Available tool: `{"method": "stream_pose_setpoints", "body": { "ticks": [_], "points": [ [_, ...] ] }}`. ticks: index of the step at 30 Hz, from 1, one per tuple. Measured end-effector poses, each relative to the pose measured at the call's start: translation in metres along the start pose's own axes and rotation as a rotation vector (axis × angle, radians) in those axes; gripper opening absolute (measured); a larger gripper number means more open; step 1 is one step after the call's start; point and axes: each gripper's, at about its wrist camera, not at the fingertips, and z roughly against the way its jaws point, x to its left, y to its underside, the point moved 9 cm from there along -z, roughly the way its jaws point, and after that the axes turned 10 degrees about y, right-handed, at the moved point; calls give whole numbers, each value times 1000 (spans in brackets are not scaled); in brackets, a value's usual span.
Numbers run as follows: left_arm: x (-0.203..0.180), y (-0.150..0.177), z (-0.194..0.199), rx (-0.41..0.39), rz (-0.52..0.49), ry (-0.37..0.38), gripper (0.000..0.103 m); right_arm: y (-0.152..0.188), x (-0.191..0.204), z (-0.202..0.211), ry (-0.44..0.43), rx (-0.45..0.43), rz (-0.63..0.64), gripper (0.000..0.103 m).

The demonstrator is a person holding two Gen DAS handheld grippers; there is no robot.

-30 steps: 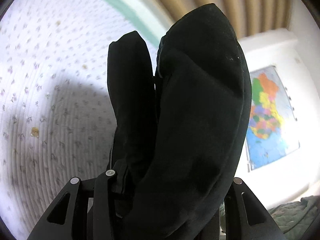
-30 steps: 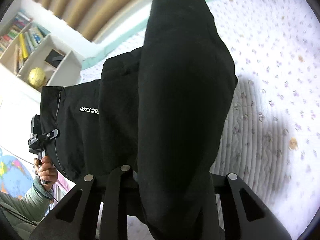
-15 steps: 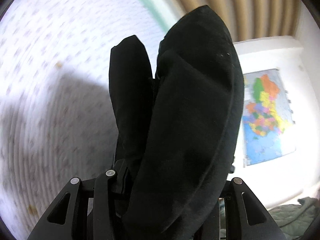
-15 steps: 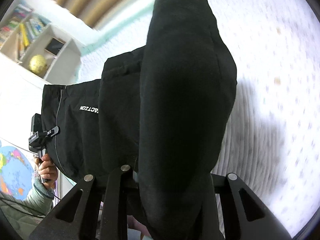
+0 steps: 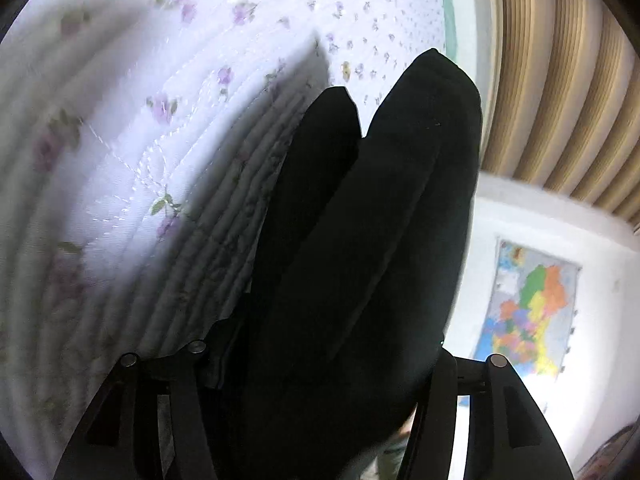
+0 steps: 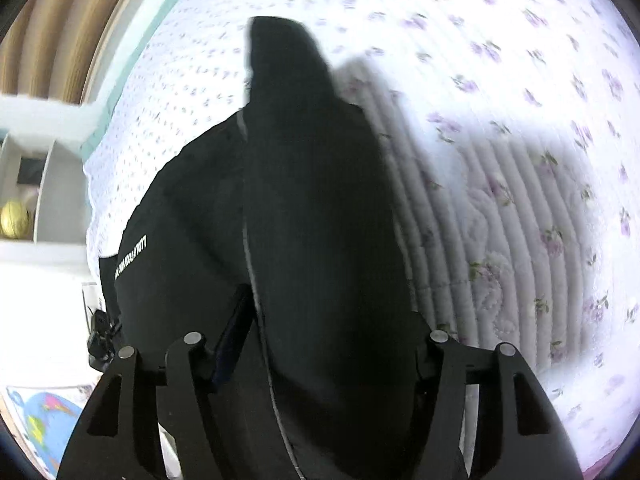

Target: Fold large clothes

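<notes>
Black garment (image 5: 360, 240) fills the centre of both wrist views, bunched into thick rounded folds. Matte dark fabric; right view shows a thin pale seam line down the big fold and small white lettering on the flatter panel at left, too blurred to read. Long axis runs away from each cam along the fingers, fold tips pointing fwd toward the far part of the bed (image 5: 120, 128). In left view two lobes, shorter one left, taller one right.

Left gripper (image 5: 316, 360): jaws have just been opening, now about mid-width, cloth between them; can't tell if the pads press on it, fabric hides them. Right gripper (image 6: 316, 344): same, jaws just opened wider, garment between them, contact hidden.

Garment sits low over the bed, shadow right beside it on the cover; touching or not, can't tell. Bed has a white quilted cover w/ small purple flowers, pale green edge strip at the far side.

Room: tan ribbed wall panels (image 5: 560, 100), white wall w/ a coloured map (image 5: 532, 308) at left view's right. Right view: white shelf unit (image 6: 36, 168) w/ a yellow ball at far left, and another bit of map bottom left.
</notes>
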Motion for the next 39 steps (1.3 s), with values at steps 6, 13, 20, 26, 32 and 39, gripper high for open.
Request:
{"method": "stream_pose_setpoints", "body": {
  "ticks": [6, 13, 20, 26, 32, 39],
  "points": [
    [-59, 6, 82, -139, -268, -322, 58, -6, -11, 54, 218, -112, 92, 70],
    [-156, 45, 49, -175, -598, -563, 59, 10, 92, 91, 259, -274, 281, 71],
    [-87, 67, -48, 54, -718, -817, 58, 75, 144, 14, 500, -234, 547, 74],
    [-32, 51, -61, 80, -607, -861, 60, 102, 112, -18, 484, -183, 449, 74],
    [-47, 60, -50, 80, -647, -875, 60, 103, 108, -13, 459, -159, 416, 74],
    [-53, 93, -38, 106, -698, -810, 60, 117, 111, 11, 438, -207, 476, 77]
  ]
}}
